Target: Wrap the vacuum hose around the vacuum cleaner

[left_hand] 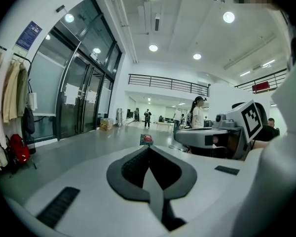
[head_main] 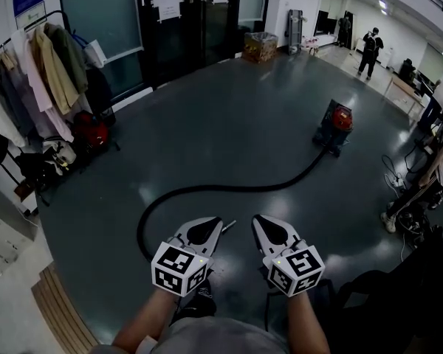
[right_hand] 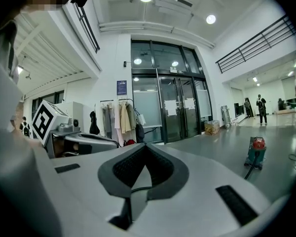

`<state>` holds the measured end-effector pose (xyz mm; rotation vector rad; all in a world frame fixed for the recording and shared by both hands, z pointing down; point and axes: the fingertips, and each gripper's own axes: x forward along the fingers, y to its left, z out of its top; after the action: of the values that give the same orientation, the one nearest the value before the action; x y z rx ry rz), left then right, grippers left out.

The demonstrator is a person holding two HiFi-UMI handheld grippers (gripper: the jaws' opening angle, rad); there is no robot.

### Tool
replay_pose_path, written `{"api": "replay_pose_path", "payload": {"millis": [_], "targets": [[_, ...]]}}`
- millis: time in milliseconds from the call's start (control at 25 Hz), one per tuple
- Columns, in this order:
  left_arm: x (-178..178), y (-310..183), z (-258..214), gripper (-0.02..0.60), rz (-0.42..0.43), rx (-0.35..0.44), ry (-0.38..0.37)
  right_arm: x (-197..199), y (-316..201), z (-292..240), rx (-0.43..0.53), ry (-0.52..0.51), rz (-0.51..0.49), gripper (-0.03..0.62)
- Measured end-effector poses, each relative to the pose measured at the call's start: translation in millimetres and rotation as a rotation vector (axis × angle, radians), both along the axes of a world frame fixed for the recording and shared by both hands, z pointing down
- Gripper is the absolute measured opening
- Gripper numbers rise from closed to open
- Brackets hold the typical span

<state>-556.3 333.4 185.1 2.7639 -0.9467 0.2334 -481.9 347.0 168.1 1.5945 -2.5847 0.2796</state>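
The glossy dark grey floor [head_main: 229, 116] fills most of the head view, with tall dark glass doors [head_main: 184, 21] along the top edge and a rack of hanging coats [head_main: 37, 72] at the upper left. The red and dark canister vacuum cleaner [head_main: 334, 126] stands at the right of centre, well apart from both claws and beyond them. In the right gripper view it sits low at the right edge [right_hand: 256, 152], and in the left gripper view it is a small shape just above the claw's tip [left_hand: 146, 139]. From it the long black vacuum hose [head_main: 229, 189] lies loose on the floor. It runs down and to the left, then bends into a loop at the lower left, just beside the left gripper [head_main: 215, 223], where its near end passes out of sight under that claw. The right gripper [head_main: 260, 221] is level with the left one at the bottom centre, close beside it and not touching it. Each claw is pressed together with nothing between its tips [left_hand: 149, 147] [right_hand: 145, 145], and neither touches the hose.
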Motion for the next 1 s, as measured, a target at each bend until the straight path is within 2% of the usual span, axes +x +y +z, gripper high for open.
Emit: {"api": "replay_pose_path", "payload": {"millis": [360,560,760,1000], "targets": [[-15,-85,7,0.006,0.025,-0.017,-0.023,-17,-90,2,-0.030,0.008,0.012,0.005],[-15,-125,8,0.006,0.050,-0.033,0.007,-17,-132,3,-0.038,0.027,0.030,0.005],[-11,-147,12,0.006,0.071,-0.026,-0.002,-12,-156,5,-0.039,0.046,0.036,0.005],[4,-161,19,0.008,0.047,-0.038,-0.020,-2,-175,10,-0.045,0.060,-0.010,0.005]]}}
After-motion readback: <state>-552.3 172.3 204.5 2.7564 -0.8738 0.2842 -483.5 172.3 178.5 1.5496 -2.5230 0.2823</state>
